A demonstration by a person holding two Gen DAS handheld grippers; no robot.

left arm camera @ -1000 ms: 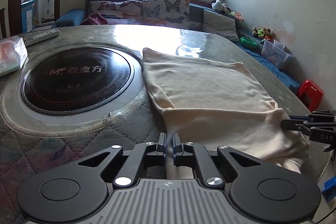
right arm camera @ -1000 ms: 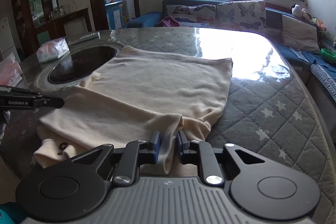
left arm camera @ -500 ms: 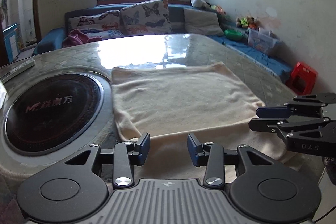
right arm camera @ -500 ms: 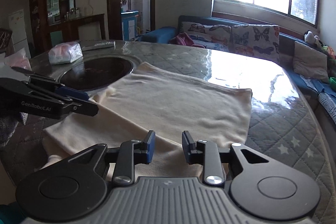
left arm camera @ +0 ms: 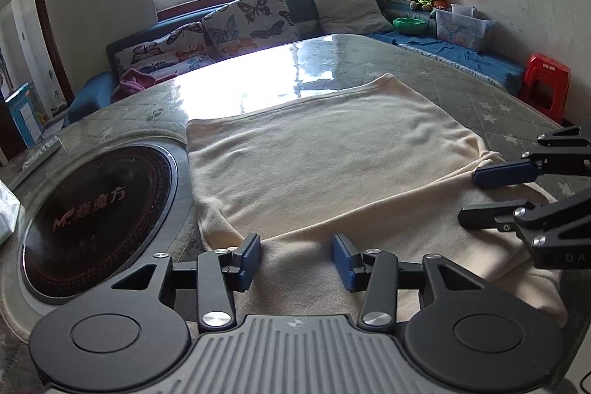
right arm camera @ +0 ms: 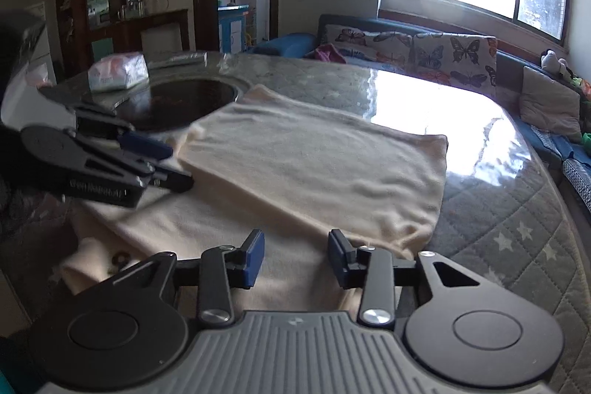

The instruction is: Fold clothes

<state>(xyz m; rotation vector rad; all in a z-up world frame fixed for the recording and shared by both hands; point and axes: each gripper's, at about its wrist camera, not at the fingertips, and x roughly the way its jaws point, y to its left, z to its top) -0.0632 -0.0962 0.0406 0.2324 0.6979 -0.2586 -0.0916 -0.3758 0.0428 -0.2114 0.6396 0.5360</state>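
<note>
At the left of the left wrist view a dark round cooktop (left arm camera: 98, 220) is set into the quilted table (left arm camera: 454, 87), and just beside its right rim lies the cream garment (left arm camera: 325, 168), which fills the centre of the frame. A folded upper layer is seen lying over a lower one, its edge running across the lower middle of the picture. At the bottom centre the left gripper (left arm camera: 295, 255) is held with its blue-padded jaws spread wide, nothing between them, just above the lower layer. At the right edge the right gripper (left arm camera: 484, 194) is likewise seen parted and empty over the cloth's right side. In the right wrist view a tissue pack (right arm camera: 118, 72) is placed at the upper left, while the garment is spread through the middle and the right gripper stands agape at the bottom centre. The fabric is judged to be soft, light, limp and slightly fuzzy, so it should drape and sag rather than slip. It is probably best pinched at the two near corners of an edge, with both layers taken together so that the fold is not dragged apart.
</note>
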